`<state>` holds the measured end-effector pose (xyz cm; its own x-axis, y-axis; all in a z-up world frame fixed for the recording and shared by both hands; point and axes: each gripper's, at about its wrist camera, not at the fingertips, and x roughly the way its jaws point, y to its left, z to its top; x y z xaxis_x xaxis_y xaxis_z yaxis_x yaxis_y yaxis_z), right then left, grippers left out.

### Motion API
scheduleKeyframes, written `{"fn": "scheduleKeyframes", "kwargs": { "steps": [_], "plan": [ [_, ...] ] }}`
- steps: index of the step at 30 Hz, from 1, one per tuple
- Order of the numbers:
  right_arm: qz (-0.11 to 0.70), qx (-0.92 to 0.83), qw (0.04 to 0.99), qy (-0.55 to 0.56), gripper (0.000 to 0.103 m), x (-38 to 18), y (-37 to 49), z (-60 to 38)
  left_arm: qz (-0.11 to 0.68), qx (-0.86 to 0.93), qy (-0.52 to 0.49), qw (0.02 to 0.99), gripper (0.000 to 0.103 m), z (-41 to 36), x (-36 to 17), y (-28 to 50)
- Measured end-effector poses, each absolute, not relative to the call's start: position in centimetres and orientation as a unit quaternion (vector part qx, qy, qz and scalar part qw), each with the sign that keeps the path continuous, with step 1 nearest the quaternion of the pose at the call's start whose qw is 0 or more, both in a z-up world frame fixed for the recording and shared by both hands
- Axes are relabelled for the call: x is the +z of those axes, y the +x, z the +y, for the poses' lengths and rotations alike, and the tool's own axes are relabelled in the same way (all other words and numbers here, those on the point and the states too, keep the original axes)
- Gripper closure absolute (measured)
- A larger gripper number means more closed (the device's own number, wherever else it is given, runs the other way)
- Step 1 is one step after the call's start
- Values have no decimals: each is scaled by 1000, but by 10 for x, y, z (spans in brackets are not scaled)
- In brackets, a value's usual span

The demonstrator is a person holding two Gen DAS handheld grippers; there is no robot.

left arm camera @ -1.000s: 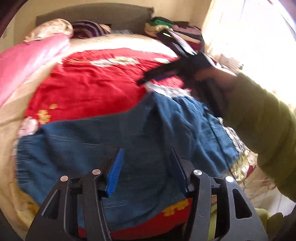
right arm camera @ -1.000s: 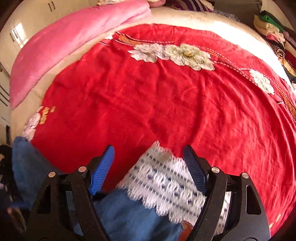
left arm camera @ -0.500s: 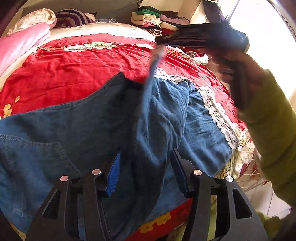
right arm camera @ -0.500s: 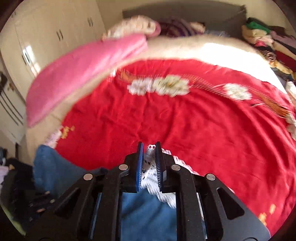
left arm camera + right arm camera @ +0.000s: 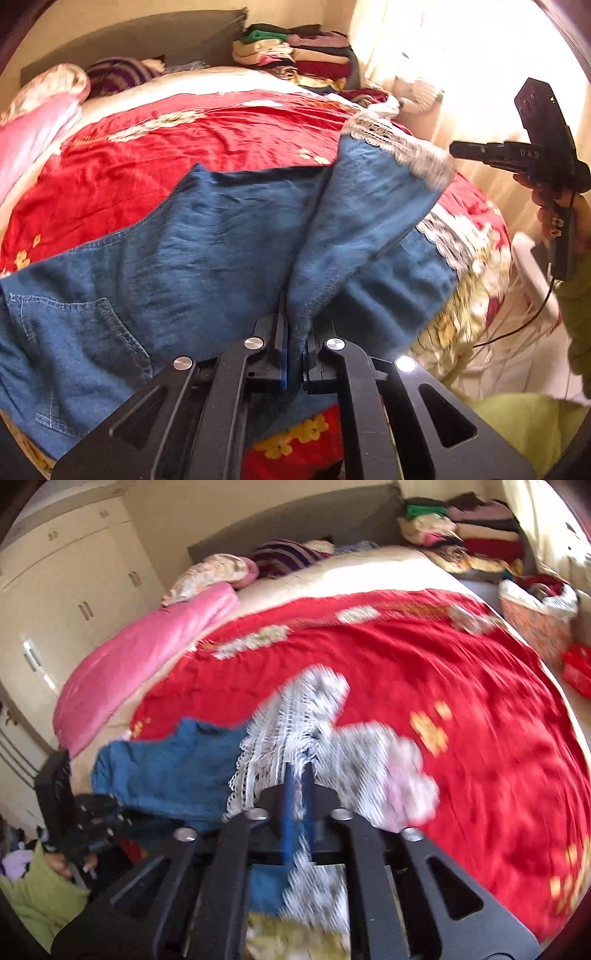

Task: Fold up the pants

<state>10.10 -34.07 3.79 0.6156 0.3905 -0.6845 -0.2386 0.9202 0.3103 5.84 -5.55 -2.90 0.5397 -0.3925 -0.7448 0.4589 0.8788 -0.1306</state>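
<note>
The left gripper (image 5: 293, 354), open a second ago, now has its jaws closed on a raised fold of the blue pants (image 5: 207, 251). The right gripper (image 5: 297, 794) has also closed, pinching the white lace hem (image 5: 295, 716), and now holds that leg lifted off the red bedspread (image 5: 461, 686).

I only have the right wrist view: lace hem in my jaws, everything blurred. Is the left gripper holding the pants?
Observer: Yes. The left gripper has just closed its jaws on a raised fold of the pants, with denim pinched between the pads.
Operator: Is the leg I'm holding off the bed?
Observer: It is. It rises from that fold up to the lace hem at the right gripper, whose jaws have also just closed.
Operator: And the other leg?
Observer: The other leg lies flat on the red bedspread, with its lace trim near the bed's edge.
</note>
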Motion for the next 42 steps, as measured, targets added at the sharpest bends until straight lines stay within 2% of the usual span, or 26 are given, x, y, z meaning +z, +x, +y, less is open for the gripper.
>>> {"fn": "scheduleKeyframes", "kwargs": {
  "steps": [5,9,10,11,12,17,19,20,21,30,42],
  "plan": [
    [441,174,874,103,103,11,72,-351,420,-246,68,871,99,-62,-36,49],
    [433,181,879,84,99,0,67,-341,425,-243,71,869,99,-64,-41,49],
    [431,190,878,86,91,-1,70,-340,427,-240,69,869,99,-63,-42,51],
    [427,200,878,80,78,-3,74,-335,428,-238,67,869,99,-63,-43,51],
    [427,199,880,66,72,-6,79,-329,428,-236,65,870,99,-62,-43,51],
    [441,202,874,36,63,-22,107,-315,433,-232,60,869,99,-62,-47,53],
    [463,195,864,39,64,-36,116,-314,435,-231,61,868,99,-64,-49,54],
    [468,199,860,41,88,-40,118,-314,435,-230,60,868,99,-64,-50,55],
    [470,212,856,44,98,-43,118,-313,436,-229,58,868,99,-64,-51,55],
    [455,218,863,32,98,-5,67,-339,422,-242,67,871,99,-66,-41,48],
    [508,184,841,-8,98,-42,53,-339,452,-253,95,850,94,-81,-60,46]
  ]
}}
